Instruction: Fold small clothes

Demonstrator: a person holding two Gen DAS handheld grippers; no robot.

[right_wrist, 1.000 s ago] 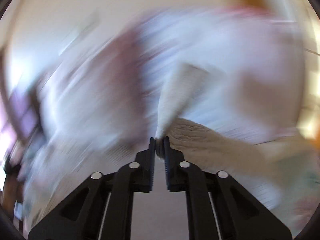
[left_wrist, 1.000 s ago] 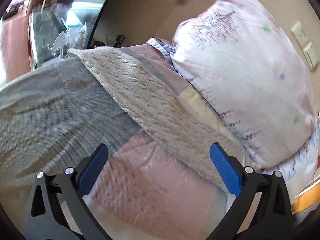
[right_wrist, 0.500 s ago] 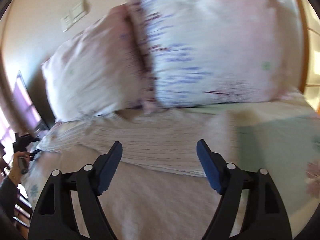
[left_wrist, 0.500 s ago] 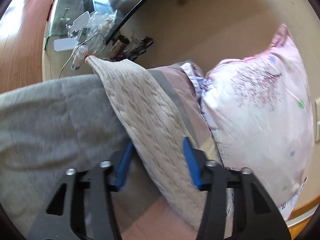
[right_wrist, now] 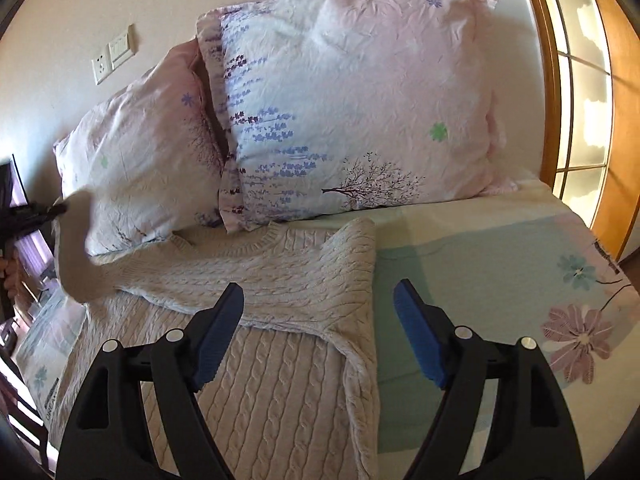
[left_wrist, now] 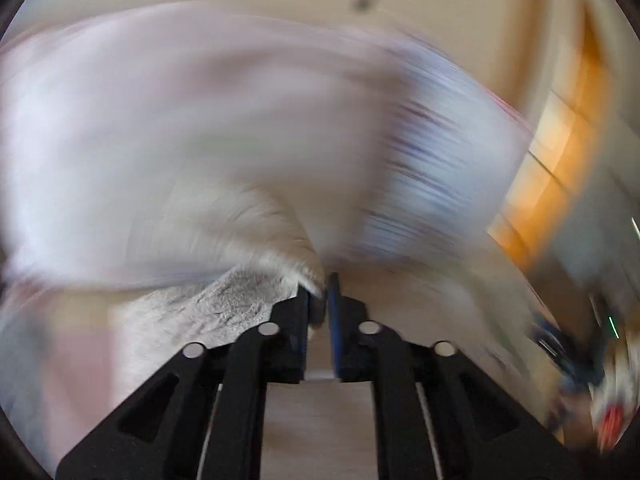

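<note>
A cream cable-knit sweater [right_wrist: 280,320] lies on the bed, its right sleeve [right_wrist: 312,276] folded across the body. My right gripper [right_wrist: 320,332] is open and empty, hovering just above the sweater's right side. My left gripper [left_wrist: 318,304] is shut on the cuff of the left sleeve [left_wrist: 240,300]; its view is heavily blurred. In the right wrist view the left gripper [right_wrist: 56,210] shows at the far left, lifting that sleeve [right_wrist: 76,252] off the bed.
Two floral pillows [right_wrist: 352,112] lean against the wall behind the sweater. The floral bedsheet [right_wrist: 500,264] extends to the right. A wooden window frame [right_wrist: 560,80] stands at the right. A wall socket [right_wrist: 102,68] is at upper left.
My left gripper closed on the left sleeve and is swinging it up fast. My right gripper let go of the right sleeve, opened, and steadied over the sweater.
</note>
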